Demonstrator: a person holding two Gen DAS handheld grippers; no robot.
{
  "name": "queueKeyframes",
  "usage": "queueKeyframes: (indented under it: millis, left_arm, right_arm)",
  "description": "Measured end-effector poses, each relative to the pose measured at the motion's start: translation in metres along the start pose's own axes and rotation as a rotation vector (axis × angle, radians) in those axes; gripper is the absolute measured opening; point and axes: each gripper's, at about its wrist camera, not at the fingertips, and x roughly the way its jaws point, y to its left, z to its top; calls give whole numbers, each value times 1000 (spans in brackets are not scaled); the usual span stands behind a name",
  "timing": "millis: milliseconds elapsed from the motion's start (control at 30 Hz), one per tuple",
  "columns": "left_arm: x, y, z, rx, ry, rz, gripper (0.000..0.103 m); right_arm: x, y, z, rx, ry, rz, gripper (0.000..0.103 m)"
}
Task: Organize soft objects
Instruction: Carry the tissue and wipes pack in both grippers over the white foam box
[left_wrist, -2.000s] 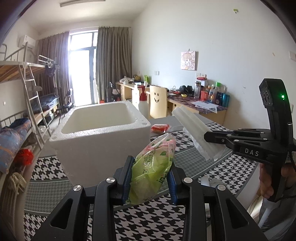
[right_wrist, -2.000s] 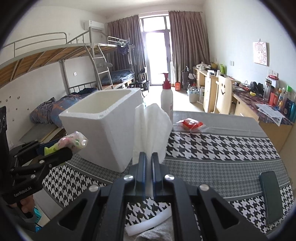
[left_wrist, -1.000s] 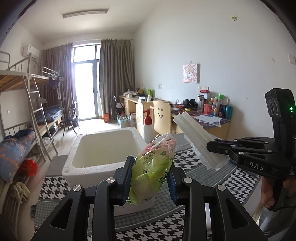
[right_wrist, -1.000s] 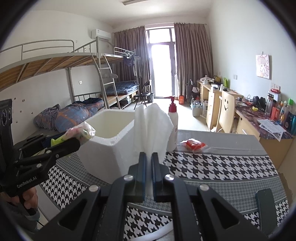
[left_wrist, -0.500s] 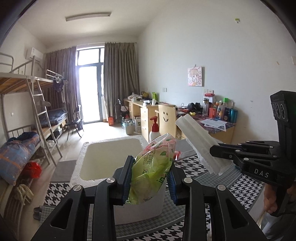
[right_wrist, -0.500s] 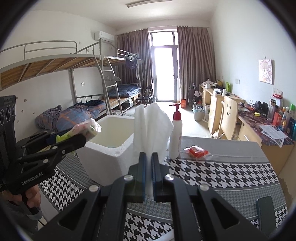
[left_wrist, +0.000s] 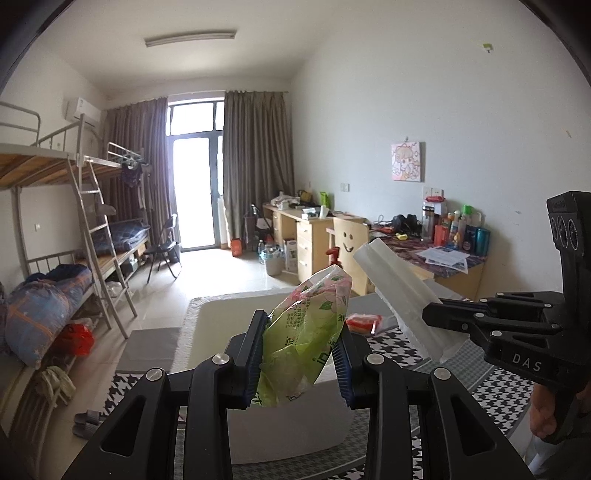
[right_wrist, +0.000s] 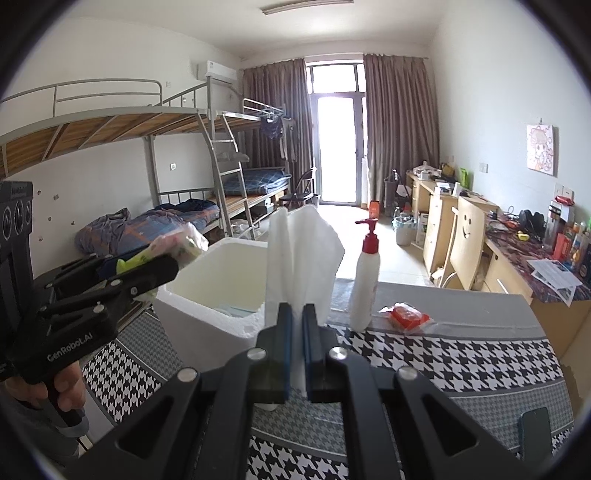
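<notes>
Left gripper (left_wrist: 301, 354) is clamped on a crinkled green-and-pink plastic packet (left_wrist: 306, 332), blue pads pressing both sides. The packet is held in the air over the open white styrofoam box (left_wrist: 207, 325), which sits on the black-and-white houndstooth tablecloth (right_wrist: 461, 362).

Right gripper (right_wrist: 297, 347) is clenched on a flat white tissue pack in clear wrap (right_wrist: 299, 258), jaws almost fully together with the pack pinched between them and fanning out above. In the left wrist view that pack (left_wrist: 399, 291) tilts up and left, just right of the green packet and near the box's right rim; touching or not, can't tell.

On the cloth behind the box: a white pump bottle with red nozzle (right_wrist: 365, 288), upright, and a small red item in a clear wrapper (right_wrist: 406, 317) lying flat beside it. A dark phone (right_wrist: 533, 430) lies at the table's near right edge. A hand (right_wrist: 62, 391) grips the left gripper's handle.
</notes>
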Motion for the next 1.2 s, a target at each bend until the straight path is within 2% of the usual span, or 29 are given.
queueKeyframes:
  millis: [433,1200]
  left_arm:
    - [-2,13,2,-25,-6,85,36]
    - [-7,38,-6,-64,-16,187,36]
  right_arm:
    - [16,11,11,-16,19,49,8]
    - [45,38,24,-56,59,95,8]
